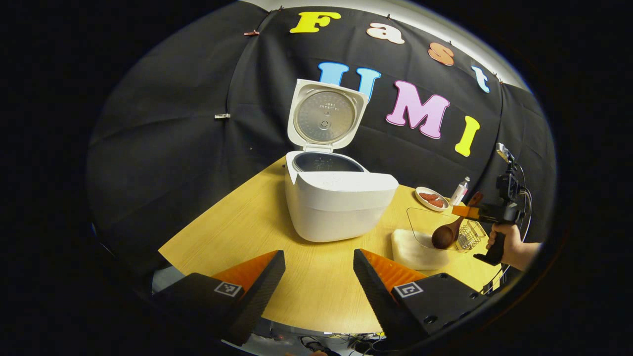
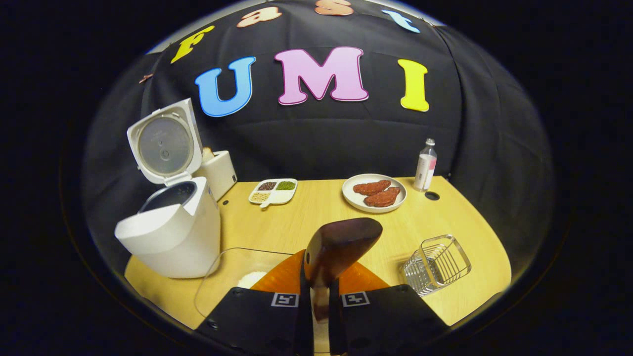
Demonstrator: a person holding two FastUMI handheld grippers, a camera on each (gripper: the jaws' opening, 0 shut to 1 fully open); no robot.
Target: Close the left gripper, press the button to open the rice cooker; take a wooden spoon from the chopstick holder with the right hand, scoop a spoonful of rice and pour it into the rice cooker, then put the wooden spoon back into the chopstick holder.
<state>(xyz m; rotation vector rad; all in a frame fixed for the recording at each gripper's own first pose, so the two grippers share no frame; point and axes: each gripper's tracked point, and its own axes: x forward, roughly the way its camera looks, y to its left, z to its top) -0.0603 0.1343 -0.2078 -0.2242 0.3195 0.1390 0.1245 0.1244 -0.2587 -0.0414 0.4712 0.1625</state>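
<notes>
Left gripper view: the left tongs (image 1: 319,277) hang parted and empty over the worktop (image 1: 316,291), facing the rice cooker (image 1: 336,202), whose lid (image 1: 324,116) stands up. Off to the right, the right tongs (image 1: 467,211) hold the wooden spoon (image 1: 447,232), bowl tilted down over the clear rice container (image 1: 418,247).

Right gripper view: the right tongs (image 2: 319,296) are clamped on the spoon's handle, its long axis running forward. The cooker (image 2: 170,232) lies to the left, the wire chopstick holder (image 2: 435,264) to the right. The right hand is the nearer one for the scoop.

Black cloth wall (image 2: 321,143) behind; pale wooden table (image 1: 257,222) under dim light
</notes>
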